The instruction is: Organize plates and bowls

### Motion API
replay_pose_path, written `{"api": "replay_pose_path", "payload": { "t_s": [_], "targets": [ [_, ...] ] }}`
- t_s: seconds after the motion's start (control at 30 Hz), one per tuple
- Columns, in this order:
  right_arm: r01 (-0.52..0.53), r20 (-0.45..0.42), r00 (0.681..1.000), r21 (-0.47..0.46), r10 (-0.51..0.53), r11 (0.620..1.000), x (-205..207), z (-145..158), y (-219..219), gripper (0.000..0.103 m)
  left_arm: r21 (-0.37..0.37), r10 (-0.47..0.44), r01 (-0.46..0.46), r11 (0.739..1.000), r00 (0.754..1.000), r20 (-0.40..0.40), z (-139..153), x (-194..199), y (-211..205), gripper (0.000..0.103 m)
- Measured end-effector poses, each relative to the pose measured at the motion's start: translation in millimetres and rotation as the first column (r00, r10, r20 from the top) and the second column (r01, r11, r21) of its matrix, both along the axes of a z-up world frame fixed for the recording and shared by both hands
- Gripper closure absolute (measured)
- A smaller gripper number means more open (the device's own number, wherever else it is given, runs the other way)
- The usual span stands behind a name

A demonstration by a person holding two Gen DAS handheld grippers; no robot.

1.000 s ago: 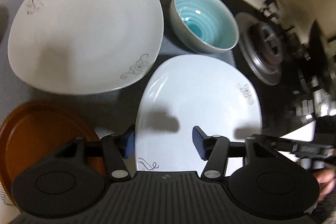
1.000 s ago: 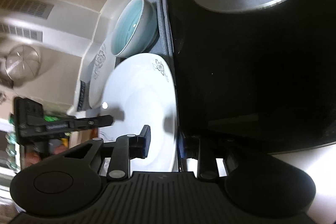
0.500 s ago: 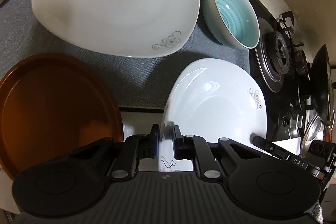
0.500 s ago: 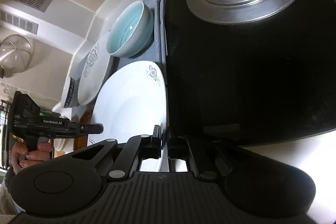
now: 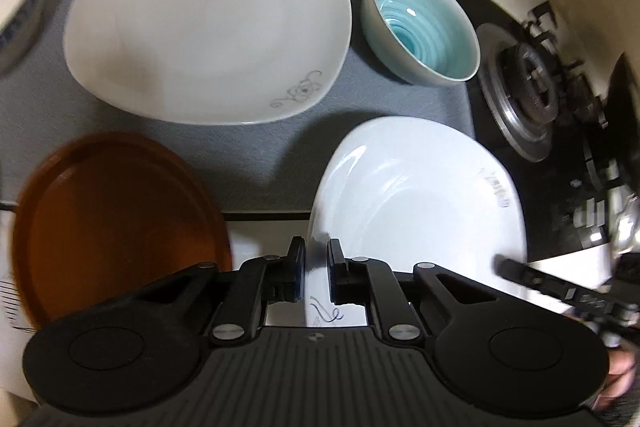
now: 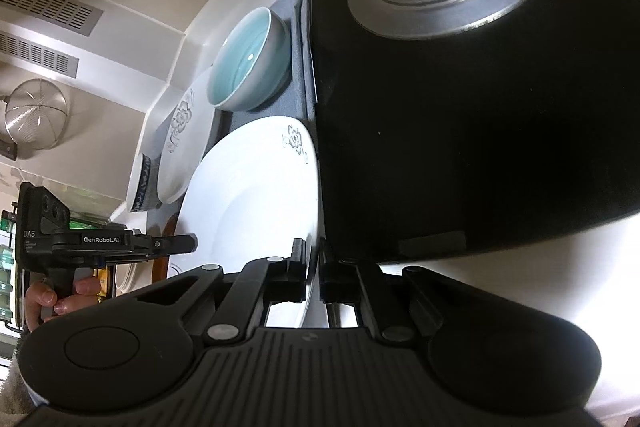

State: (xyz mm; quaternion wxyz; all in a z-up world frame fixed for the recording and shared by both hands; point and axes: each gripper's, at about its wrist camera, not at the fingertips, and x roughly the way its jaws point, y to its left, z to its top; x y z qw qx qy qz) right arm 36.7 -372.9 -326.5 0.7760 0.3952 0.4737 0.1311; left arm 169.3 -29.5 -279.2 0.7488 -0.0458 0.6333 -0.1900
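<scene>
Left tool (image 6: 192,243): matte black, white "GenRobot.AI" lettering, lower left of frame; bare-skinned hand (image 6: 60,301). Right tool (image 6: 314,267): black, ribbed base, silver screws.

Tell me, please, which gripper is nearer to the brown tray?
Left. The left gripper grips the small white plate's near rim right beside the brown tray; the right gripper grips the rim nearest the stove.

You have two white plates (image 5: 208,23) (image 5: 416,195), one brown plate (image 5: 116,223), two bowls (image 5: 424,27) (image 5: 18,3), and one burner (image 5: 524,95).
</scene>
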Motion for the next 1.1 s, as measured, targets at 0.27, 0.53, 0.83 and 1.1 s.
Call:
{"api": "replay_pose_path", "payload": {
  "t_s": [0.27,0.53,0.83,1.1],
  "targets": [
    [-0.011,-0.004,1.0,-0.103,0.011,0.995,12,5,12,0.098,0.067,-0.102,0.096,0.993,0.991,0.089,16,-9,-27,0.103],
    [0.006,-0.007,1.0,-0.053,-0.006,0.999,12,-2,6,0.098,0.071,-0.051,0.048,0.996,0.998,0.044,9,2,3,0.05],
    [0.002,-0.022,1.0,-0.035,-0.003,0.999,18,-10,14,0.095,0.039,-0.092,0.092,0.995,0.996,-0.012,-22,6,-20,0.07],
    [0.037,-0.006,0.999,-0.002,-0.037,0.999,9,-3,8,0.094,0.019,-0.045,0.045,0.999,0.999,-0.013,-23,7,-27,0.08]
  ]
}}
